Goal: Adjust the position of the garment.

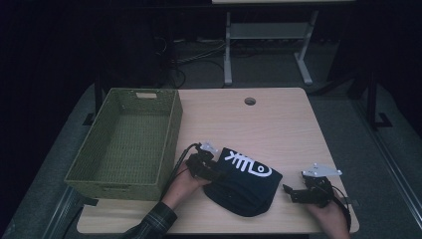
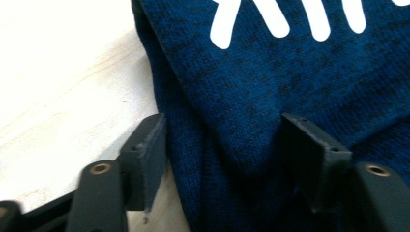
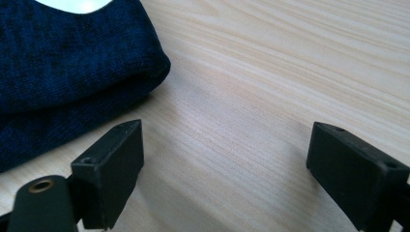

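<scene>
A folded dark blue knit garment (image 1: 246,186) with a white fish-bone print lies near the table's front edge. My left gripper (image 1: 213,173) is at the garment's left side. In the left gripper view (image 2: 225,125) its jaws stand apart astride a fold of the blue knit (image 2: 290,72): one jaw is at the cloth's edge over the wood, the other rests on the cloth. My right gripper (image 1: 289,193) lies just right of the garment. Its jaws (image 3: 225,130) are wide open over bare wood, with the garment's rounded corner (image 3: 63,63) a little ahead on its left.
A green woven basket (image 1: 174,124) with nothing in it stands on the left part of the light wooden table (image 1: 278,124). A round cable hole (image 1: 250,101) sits near the far edge. Beyond the table are a desk frame and cables on a dark floor.
</scene>
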